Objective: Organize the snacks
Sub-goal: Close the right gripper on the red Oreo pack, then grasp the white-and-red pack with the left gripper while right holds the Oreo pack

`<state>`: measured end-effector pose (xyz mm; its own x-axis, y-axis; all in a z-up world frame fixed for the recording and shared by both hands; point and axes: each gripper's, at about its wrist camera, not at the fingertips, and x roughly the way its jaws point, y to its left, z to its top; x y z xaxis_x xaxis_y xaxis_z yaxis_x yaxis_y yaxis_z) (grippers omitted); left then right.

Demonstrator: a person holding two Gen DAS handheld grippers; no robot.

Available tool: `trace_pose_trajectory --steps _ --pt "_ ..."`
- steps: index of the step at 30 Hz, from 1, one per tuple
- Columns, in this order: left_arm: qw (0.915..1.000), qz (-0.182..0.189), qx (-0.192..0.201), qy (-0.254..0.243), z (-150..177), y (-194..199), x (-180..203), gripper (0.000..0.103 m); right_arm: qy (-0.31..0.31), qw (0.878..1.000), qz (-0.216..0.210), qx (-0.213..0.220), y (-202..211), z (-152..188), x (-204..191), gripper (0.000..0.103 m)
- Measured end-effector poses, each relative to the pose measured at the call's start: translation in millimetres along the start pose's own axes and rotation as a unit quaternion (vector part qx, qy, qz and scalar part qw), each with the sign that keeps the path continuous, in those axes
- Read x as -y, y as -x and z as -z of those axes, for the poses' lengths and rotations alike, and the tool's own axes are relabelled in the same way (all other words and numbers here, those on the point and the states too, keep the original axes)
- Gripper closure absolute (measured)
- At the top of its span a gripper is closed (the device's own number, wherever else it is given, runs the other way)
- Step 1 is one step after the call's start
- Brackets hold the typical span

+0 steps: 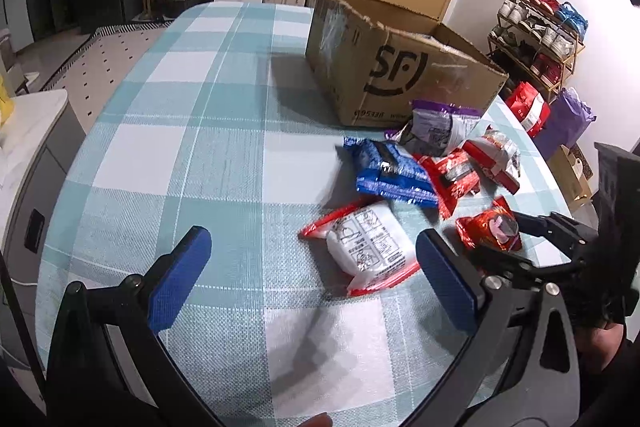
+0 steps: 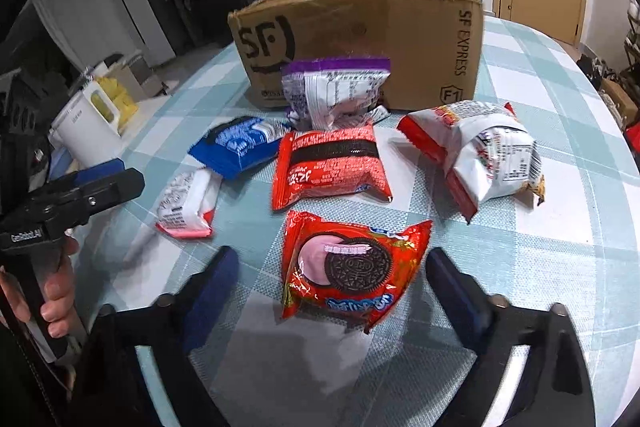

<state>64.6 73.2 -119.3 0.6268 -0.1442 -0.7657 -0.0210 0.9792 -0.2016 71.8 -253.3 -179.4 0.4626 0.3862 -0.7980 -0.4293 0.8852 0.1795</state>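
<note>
the sf express cardboard box (image 2: pixel 360 39) stands open at top centre of the right wrist view, snacks loose before it. the right gripper (image 2: pixel 332 291), spread, straddles the red oreo packet (image 2: pixel 348 271) untouched; the slick film may skid aside. only the left wrist view shows the left gripper (image 1: pixel 312 267) spread and empty.

We've got a teal-and-white checked surface (image 2: pixel 540 267) under a brown cardboard box (image 2: pixel 360 27) with black print. In front of the box: a purple-and-white packet (image 2: pixel 332 91), a blue one (image 2: pixel 236 147), and red ones, the nearest (image 2: pixel 348 267) showing a dark cookie on pink.
</note>
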Motion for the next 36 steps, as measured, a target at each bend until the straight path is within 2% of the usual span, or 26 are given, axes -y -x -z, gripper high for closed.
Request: trace_pose_trajectory --steps 1,2,4,6,21,31,36 --pt "1.0000 0.001 -0.003 0.002 0.8 -2.6 -0.8 0.001 0.008 1.000 0.011 -0.010 -5.4 -0.6 -4.0 0.029" --pt "1.0000 0.001 -0.005 0.004 2.0 -4.1 -1.7 0.001 0.028 0.999 0.032 -0.010 -8.3 -0.7 -9.8 0.032" --pt "0.9999 0.003 -0.009 0.008 3.7 -6.6 -3.3 0.001 0.059 0.996 0.058 -0.014 -10.9 0.4 -18.9 0.048" --pt "0.9999 0.003 -0.012 0.011 4.8 -8.7 -4.3 0.001 0.070 0.996 0.059 -0.012 -11.5 0.5 -23.9 0.052" --pt "0.9996 -0.006 -0.028 0.007 6.1 -13.1 0.0 0.001 0.025 1.000 0.010 0.013 6.2 7.0 0.3 0.053" --pt "0.9988 -0.003 -0.048 -0.005 0.1 -22.0 17.0 0.001 0.010 0.999 -0.018 0.035 20.3 9.3 9.1 0.053" --pt "0.9981 -0.013 -0.060 -0.010 -4.3 -30.6 24.6 0.001 -0.011 0.999 -0.030 0.039 23.2 13.5 21.9 0.053"
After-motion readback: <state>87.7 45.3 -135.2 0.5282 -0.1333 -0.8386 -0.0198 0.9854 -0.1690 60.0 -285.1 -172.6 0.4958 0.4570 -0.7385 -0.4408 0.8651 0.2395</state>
